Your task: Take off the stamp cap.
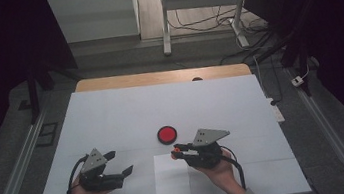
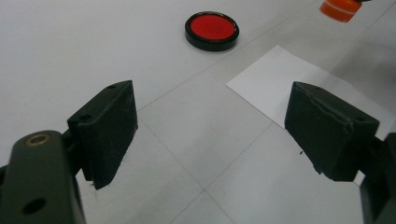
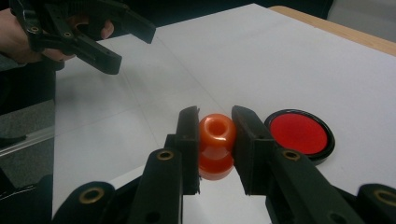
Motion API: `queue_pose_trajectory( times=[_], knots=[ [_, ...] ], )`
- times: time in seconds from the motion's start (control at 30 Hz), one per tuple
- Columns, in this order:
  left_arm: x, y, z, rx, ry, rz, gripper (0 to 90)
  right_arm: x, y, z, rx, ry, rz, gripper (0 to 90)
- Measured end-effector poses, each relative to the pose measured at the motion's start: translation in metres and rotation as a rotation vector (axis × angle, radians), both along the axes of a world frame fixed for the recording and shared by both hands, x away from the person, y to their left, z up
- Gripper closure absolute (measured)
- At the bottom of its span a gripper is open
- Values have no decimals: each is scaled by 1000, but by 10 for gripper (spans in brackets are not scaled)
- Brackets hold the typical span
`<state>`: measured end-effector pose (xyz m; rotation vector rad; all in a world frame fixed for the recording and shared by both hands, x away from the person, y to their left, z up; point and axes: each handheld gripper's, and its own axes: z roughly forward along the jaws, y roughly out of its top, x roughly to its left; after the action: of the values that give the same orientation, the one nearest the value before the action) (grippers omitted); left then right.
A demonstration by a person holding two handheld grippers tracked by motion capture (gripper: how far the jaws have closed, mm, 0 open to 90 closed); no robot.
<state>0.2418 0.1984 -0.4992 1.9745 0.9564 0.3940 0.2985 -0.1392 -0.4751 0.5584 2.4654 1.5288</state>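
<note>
orange piece [image 3: 215, 144]: glossy smooth plastic w/ highlights. red disc [image 3: 299, 134]: matt red face, shiny black plastic rim. right tongs [image 3: 215, 140] & left tongs [image 2: 210, 135]: matt black plastic, pads rough, chipped edges. surface [image 1: 112, 120]: matt white sheet over wood edge. paper [image 1: 171, 176]: plain matt.

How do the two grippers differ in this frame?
The left gripper has its jaws wide apart with nothing between them; the right gripper is shut on an orange piece. The left one sits at the table's left side, far from the red disc; the right one is close beside the disc. Both are black and hand-held.
</note>
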Motion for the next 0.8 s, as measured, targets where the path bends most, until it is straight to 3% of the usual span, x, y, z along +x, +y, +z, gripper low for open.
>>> queue_pose_trajectory(
  times=[0.27,0.8],
  knots=[
    [2,-11,5,43,-24,-34,184,0,1,-1,-3,4,3,724],
    [9,-34,14,74,-59,-89,189,0,1,0,5,2,3,724]
  ],
)
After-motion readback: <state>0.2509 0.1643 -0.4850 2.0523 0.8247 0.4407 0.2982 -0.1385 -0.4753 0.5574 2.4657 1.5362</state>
